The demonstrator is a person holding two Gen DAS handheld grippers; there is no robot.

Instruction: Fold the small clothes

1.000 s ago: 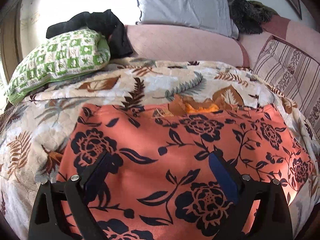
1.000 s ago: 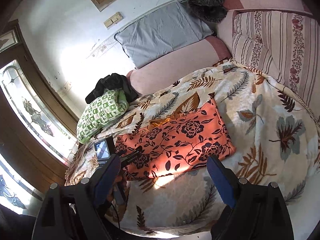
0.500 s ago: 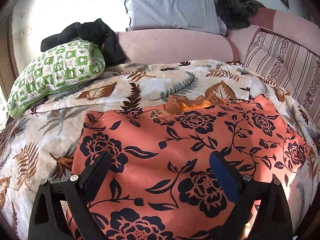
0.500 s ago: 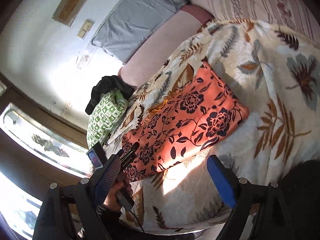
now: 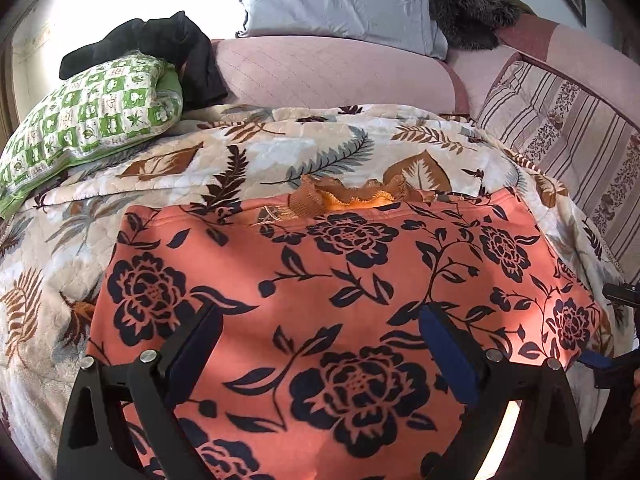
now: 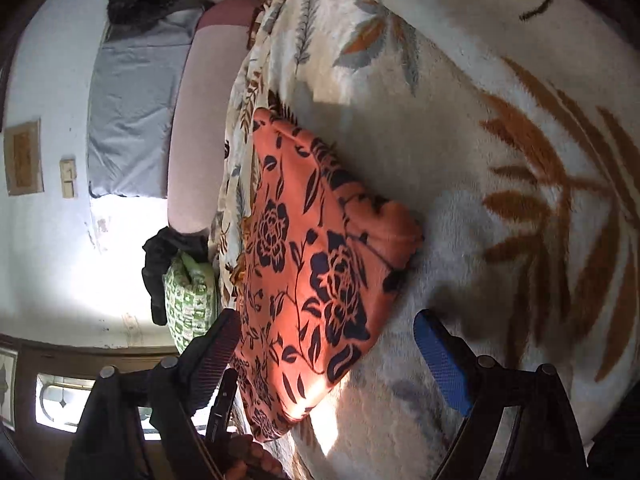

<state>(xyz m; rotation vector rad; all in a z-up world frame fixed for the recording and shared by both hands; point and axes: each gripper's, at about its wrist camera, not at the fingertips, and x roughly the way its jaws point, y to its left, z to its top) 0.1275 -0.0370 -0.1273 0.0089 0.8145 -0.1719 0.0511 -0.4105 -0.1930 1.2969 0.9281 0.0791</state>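
- Here, a coral garment with a dark floral print (image 5: 344, 300) lies flat and folded on a leaf-patterned quilt (image 5: 256, 160) that covers the bed
- A frilled orange and brown trim (image 5: 348, 198) pokes out at the garment's far edge, touching the quilt
- The left gripper (image 5: 320, 344) hangs low over the near part of the garment, its two blue-padded fingers (image 5: 444, 356) spread wide with nothing between them; whether the tips touch the cloth I cannot tell
- The right gripper (image 6: 326, 344) is rolled sideways, so the room looks tipped in its view; its jaws are likewise spread wide and empty, one finger over the garment's edge, the other over the bare quilt beside it
- In the right wrist view the garment (image 6: 316, 264) shows as a flat folded rectangle, one corner lit by sun
- A green checked pillow (image 5: 88, 120) sits at the far left of the bed, with a black cloth (image 5: 160, 44) draped on top of it
- A pink bolster (image 5: 328, 76) runs along the head of the bed, a grey pillow (image 5: 340, 0) leaning behind it
- A striped cushion (image 5: 560, 140) stands at the right side, and a dark furry thing (image 5: 468, 16) rests up by the grey pillow
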